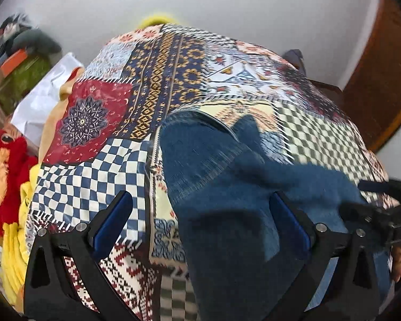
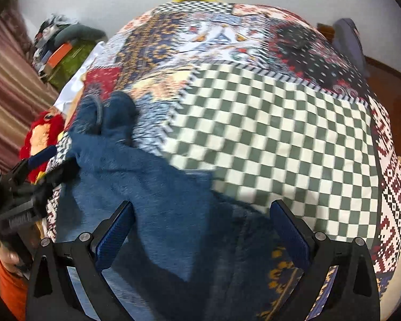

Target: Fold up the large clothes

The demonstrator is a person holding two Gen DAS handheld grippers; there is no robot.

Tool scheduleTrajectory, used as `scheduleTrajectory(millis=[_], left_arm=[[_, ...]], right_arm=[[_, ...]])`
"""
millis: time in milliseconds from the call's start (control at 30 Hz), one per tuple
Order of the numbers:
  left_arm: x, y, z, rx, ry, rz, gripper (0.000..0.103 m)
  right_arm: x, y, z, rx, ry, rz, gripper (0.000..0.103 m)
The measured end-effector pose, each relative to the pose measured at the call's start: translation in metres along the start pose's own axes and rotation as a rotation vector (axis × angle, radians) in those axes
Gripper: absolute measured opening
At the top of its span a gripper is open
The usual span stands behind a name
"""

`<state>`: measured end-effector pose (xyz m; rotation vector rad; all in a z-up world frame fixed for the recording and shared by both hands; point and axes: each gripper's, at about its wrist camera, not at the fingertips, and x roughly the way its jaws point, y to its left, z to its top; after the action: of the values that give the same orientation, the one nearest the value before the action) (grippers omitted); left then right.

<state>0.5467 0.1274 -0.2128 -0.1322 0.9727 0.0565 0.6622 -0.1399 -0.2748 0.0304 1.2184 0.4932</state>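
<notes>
In the left wrist view, the far left edge holds a red plush toy (image 1: 5,176) with an orange face, lying against yellow fabric (image 1: 12,262). Above it, at upper left, sits a cluttered pile with a green box (image 1: 26,75), and a white sheet (image 1: 45,99) lies beside it. A patchwork bedspread (image 1: 93,182) of checks and floral panels fills the middle of the frame. The blue jeans (image 1: 227,200) lie on it from centre to lower right, their upper end reaching toward the frame's middle. The left gripper (image 1: 200,222) is at the bottom with its jaws spread wide; the denim lies between and under them, though blur makes it hard to say whether the pads touch the cloth. At the right edge, the right gripper (image 1: 382,214) shows partly, against the jeans.

In the right wrist view, the left gripper (image 2: 37,171) appears at the left edge, beside the toy (image 2: 40,139). The jeans (image 2: 147,200) run from upper left of centre down to the bottom. The right gripper (image 2: 201,224) has its jaws spread apart over the denim. The green-and-white checked panel of the bedspread (image 2: 280,139) fills the right half.
</notes>
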Motion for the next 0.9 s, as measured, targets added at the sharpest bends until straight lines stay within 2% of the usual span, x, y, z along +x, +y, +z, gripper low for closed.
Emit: scheduleTrajectory(millis=[100,233,400,533,600,667,733,900], left_arm=[[0.009,0.009,0.005,-0.038,0.011,0.023,0.103],[0.002,0.021,0.006,-0.063,-0.014,0.069,0.103],[-0.032,0.03,0.0,-0.043,-0.05,0.051,0.103],[-0.065,0.033,-0.012,-0.021,-0.066,-0.008,0.103],[-0.078,0.034,-0.023,-0.008,-0.057,-0.075,0.103],[-0.081,0.034,-0.038,-0.004,-0.008,-0.151,0.103],[-0.079,0.033,-0.051,-0.01,0.038,-0.196,0.103],[-0.057,0.025,-0.091,-0.068,0.183,-0.348,0.103]], right_arm=[[-0.007,-0.018,-0.002,0.014,-0.037,-0.039,0.1],[-0.023,-0.042,-0.003,0.049,-0.064,-0.143,0.1],[-0.059,-0.057,-0.016,0.067,-0.083,-0.071,0.1],[-0.088,-0.047,-0.034,0.033,-0.1,-0.009,0.1],[-0.099,-0.039,-0.044,0.01,-0.107,0.028,0.1],[-0.102,-0.033,-0.055,-0.006,-0.094,0.069,0.1],[-0.098,-0.028,-0.064,-0.009,-0.067,0.104,0.1],[-0.06,-0.025,-0.085,0.003,0.054,0.16,0.1]])
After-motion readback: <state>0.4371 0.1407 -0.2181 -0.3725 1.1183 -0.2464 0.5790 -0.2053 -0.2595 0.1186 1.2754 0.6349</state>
